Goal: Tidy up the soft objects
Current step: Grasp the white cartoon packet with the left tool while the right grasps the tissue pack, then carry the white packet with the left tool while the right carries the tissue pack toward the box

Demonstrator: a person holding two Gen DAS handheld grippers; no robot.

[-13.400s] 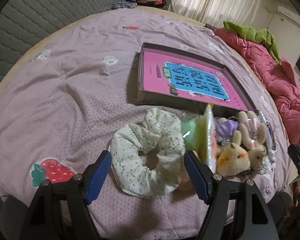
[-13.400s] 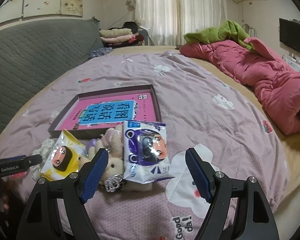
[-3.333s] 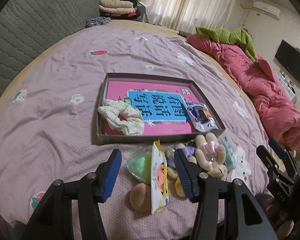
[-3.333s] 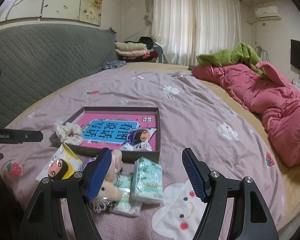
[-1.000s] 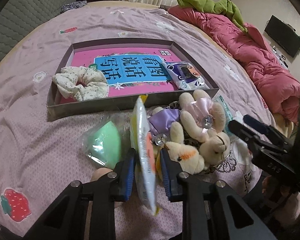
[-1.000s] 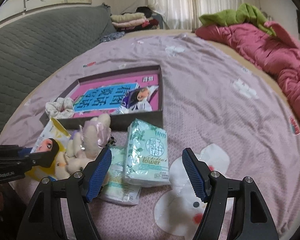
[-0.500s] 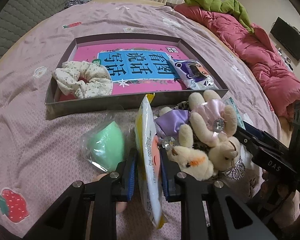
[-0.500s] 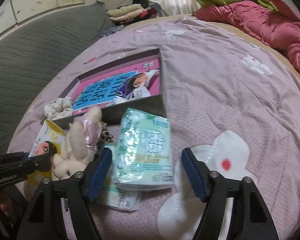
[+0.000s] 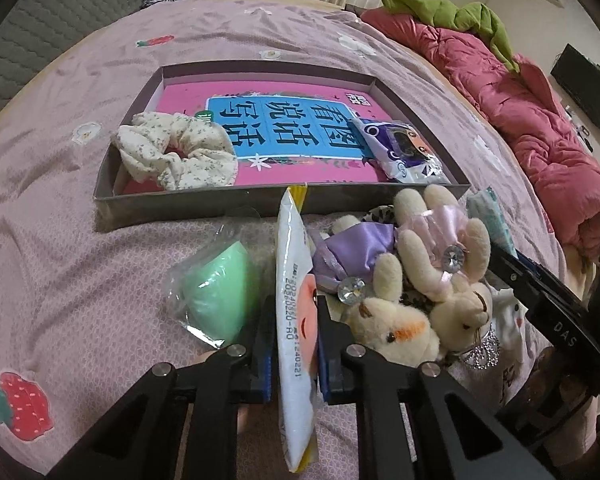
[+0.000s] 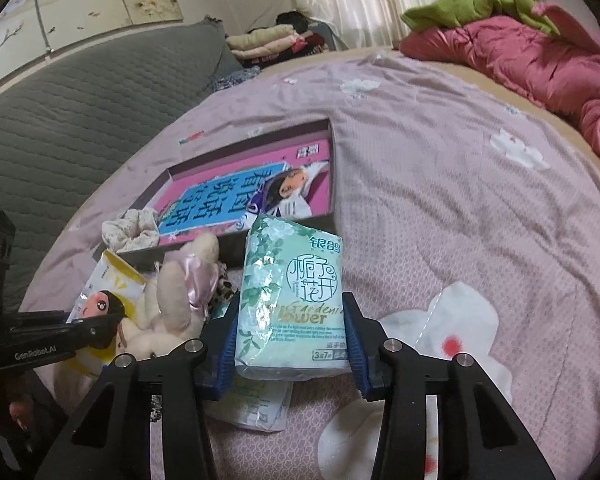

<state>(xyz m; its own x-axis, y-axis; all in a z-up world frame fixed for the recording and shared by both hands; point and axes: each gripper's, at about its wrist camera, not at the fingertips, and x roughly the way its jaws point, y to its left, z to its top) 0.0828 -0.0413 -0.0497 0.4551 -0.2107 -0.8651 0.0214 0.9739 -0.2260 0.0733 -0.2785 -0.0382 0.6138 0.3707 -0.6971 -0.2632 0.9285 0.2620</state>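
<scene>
Gripping from both sides at once, we take the shallow box (image 9: pixel 236 200) on the bed as our landmark and go left to right. Inside the box, at its left end, lies the floral scrunchie (image 9: pixel 176 154); at its right end, the purple packet (image 9: pixel 404 152). Just in front of the box's near wall, on the bedspread (image 9: pixel 60 240), sits the bagged green sponge (image 9: pixel 216 296). Beside it, our left gripper (image 9: pixel 294 344) has its jaws nearly closed, having just been closing further, and pinched on the yellow-edged packet (image 9: pixel 294 280), which stands on edge between them. Next come the plush rabbits (image 9: pixel 424 280), huddled against the box's front right corner. Furthest right, our right gripper (image 10: pixel 292 344) has just been closing and its jaws now clamp the green tissue pack (image 10: pixel 294 296), whose top overlaps the box's near wall in the picture.

We judge the risks to be slippage: the thin packet is held low and could pivot or slide out when lifted, and the squashy tissue pack may bulge free. The grippers also sit close, so lifting together could tangle with the rabbits.

Only the right wrist view shows a second flat pack (image 10: pixel 256 404) under the tissue pack; only the left shows the sponge.
</scene>
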